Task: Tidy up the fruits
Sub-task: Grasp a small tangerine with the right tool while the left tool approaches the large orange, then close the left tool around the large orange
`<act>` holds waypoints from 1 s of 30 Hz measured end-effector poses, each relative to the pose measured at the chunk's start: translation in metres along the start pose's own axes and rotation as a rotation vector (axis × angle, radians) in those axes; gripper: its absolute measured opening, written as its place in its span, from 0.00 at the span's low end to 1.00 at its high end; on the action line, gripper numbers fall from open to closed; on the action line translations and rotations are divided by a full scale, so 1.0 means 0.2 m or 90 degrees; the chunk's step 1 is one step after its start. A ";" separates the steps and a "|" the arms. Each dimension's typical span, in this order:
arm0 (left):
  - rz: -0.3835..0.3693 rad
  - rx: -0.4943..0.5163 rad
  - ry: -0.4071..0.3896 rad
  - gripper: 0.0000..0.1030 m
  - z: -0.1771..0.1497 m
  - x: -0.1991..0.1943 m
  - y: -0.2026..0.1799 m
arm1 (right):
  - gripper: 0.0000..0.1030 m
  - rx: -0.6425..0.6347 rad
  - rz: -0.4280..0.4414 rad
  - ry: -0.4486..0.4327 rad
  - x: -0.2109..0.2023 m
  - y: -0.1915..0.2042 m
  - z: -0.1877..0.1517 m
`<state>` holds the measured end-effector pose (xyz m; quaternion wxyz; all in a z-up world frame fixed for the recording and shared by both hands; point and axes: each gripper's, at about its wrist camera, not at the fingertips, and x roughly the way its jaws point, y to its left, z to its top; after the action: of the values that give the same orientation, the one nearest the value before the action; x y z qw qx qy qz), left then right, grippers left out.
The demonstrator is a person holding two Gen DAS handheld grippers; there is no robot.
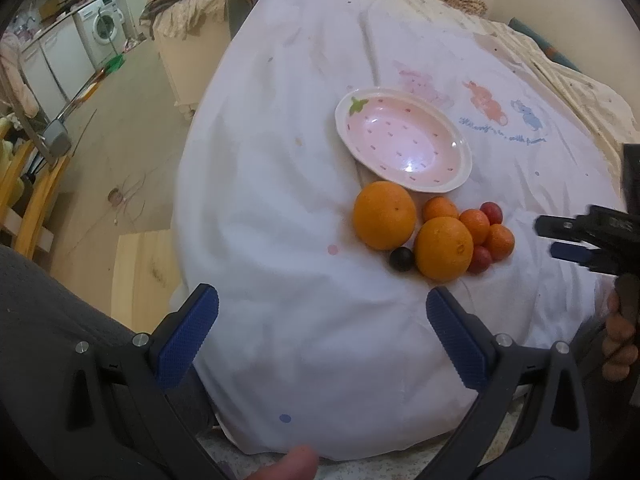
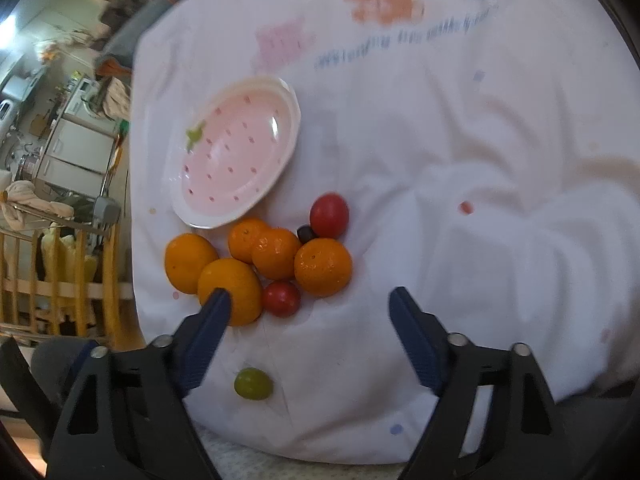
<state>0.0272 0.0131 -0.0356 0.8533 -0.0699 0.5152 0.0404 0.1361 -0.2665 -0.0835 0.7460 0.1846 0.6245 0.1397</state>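
Both tools stand with their jaws apart and nothing between them — the left tool [image 1: 322, 322] hangs over bare white cloth [image 1: 280, 160] short of the fruit, and the right tool [image 2: 308, 312] hovers just in front of the pile, its left finger [image 2: 208, 332] overlapping the nearest orange [image 2: 232, 286] in its own view, though contact cannot be told. From the left wrist view the right tool [image 1: 548, 238] shows at the right edge, pointing in toward the fruit, with a hand [image 1: 618, 332] below it. A pink oval dish [image 1: 404, 144] with a strawberry pattern and a cream rim sits empty on the cloth, which is printed with pink, orange and blue animals and a line of blue script. Just in front of the dish the fruit lies bunched together: two large oranges [image 1: 384, 216], the second [image 1: 443, 249] touching its neighbours; three small mandarins [image 1: 476, 224]; two red cherry tomatoes [image 1: 491, 212]; and one dark round fruit [image 1: 401, 259] between the two big oranges at the front. A single green grape [image 2: 253, 383] lies apart from the pile, nearer the cloth's front edge, seen between the right tool's fingers. Beyond the cloth, a washing machine [image 1: 102, 26] and white cabinets stand at the far left, and yellow wooden rails [image 1: 28, 200] sit closer by.
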 end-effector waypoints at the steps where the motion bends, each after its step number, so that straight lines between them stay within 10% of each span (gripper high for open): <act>1: 0.000 -0.002 0.003 1.00 0.00 0.01 0.00 | 0.70 0.001 -0.004 0.014 0.04 0.00 0.02; 12: 0.004 -0.018 0.037 1.00 0.06 0.07 0.01 | 0.44 -0.030 -0.059 0.073 0.22 0.04 0.06; 30: 0.009 0.043 0.139 0.99 0.37 0.40 -0.20 | 0.42 -0.009 0.018 -0.050 -0.09 -0.04 0.07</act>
<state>0.1346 -0.0140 -0.0683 0.7936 -0.0413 0.6067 0.0213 0.1472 -0.2825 -0.0699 0.7689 0.1936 0.5913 0.1470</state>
